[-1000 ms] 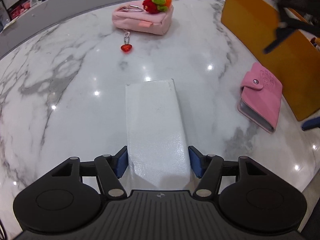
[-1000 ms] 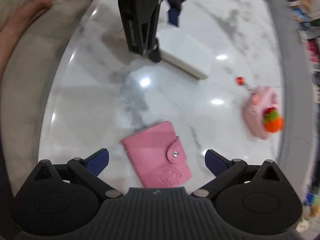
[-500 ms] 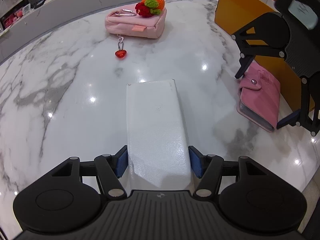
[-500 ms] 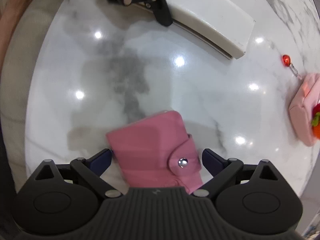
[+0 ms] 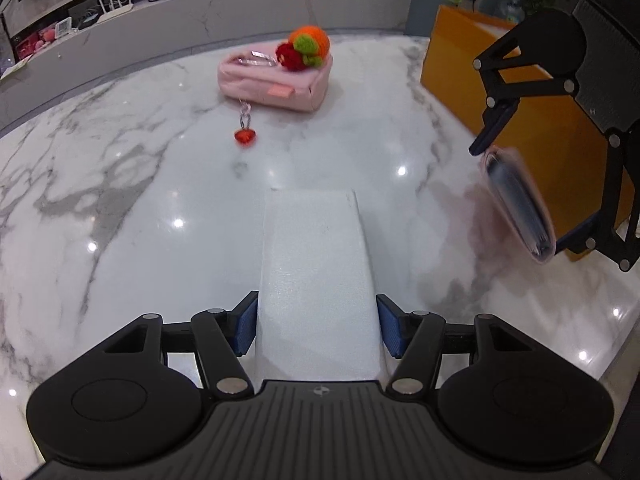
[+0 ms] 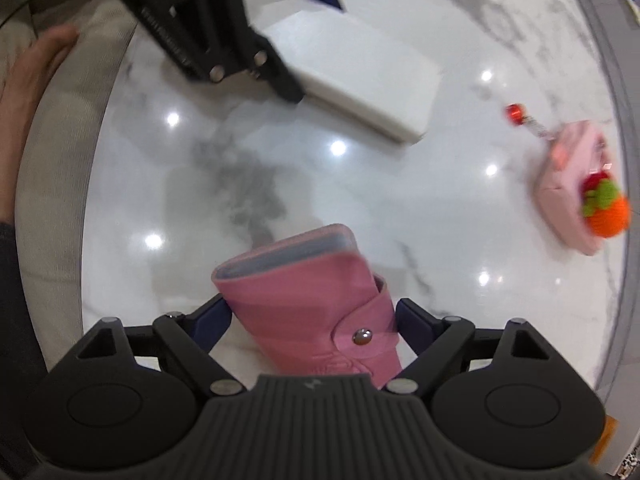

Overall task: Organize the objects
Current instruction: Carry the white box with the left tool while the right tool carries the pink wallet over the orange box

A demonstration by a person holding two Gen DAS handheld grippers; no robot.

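A white, grey-veined marble tabletop carries an orange open box on the right side – the likely destination. The left gripper is closing on a flat white rectangular box, long axis pointing straight ahead. The right gripper is closing round a pink snap-button card wallet (tilted, nearest the orange box) – no readable writing anywhere

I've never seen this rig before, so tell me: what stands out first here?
The pink card wallet tilted up between the right gripper fingers, which are closing on it. Then the white box in the left gripper, and the pink pouch topped with an orange crochet charm at the far side.
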